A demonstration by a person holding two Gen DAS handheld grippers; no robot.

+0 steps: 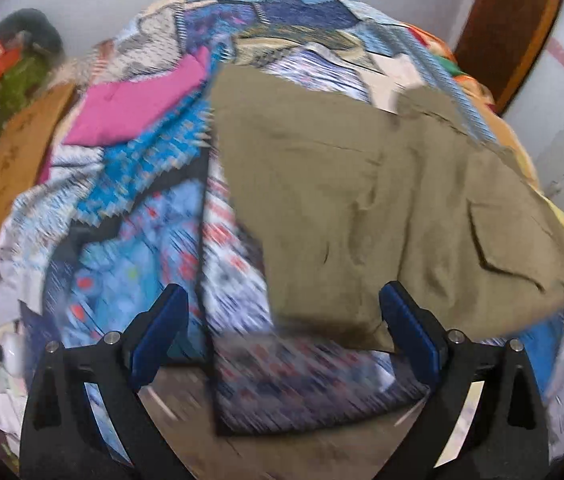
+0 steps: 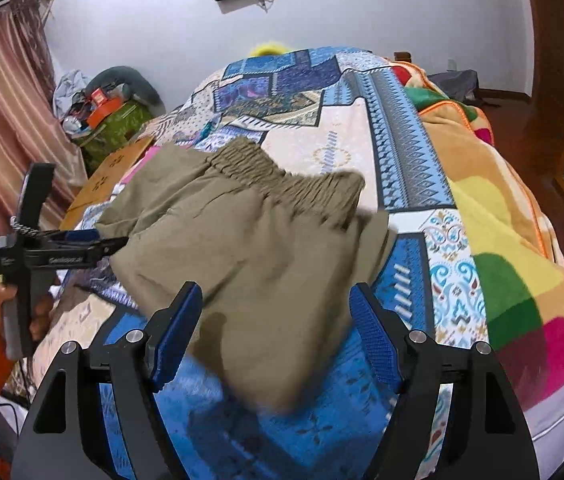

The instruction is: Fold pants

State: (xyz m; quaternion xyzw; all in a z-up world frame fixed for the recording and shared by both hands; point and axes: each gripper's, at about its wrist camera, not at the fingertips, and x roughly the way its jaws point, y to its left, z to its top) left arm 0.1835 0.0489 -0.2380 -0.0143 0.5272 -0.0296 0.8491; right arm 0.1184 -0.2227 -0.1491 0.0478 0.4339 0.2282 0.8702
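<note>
A bed [image 2: 401,160] with a blue patterned quilt fills both views. Olive pants [image 2: 250,232] lie bunched at centre frame, elastic waistband toward the top. The right gripper [image 2: 276,332] has its fingers apart over the pants' lower edge, gripping nothing. At lower frame, the left gripper [image 1: 282,320] is spread wide and empty.
</note>
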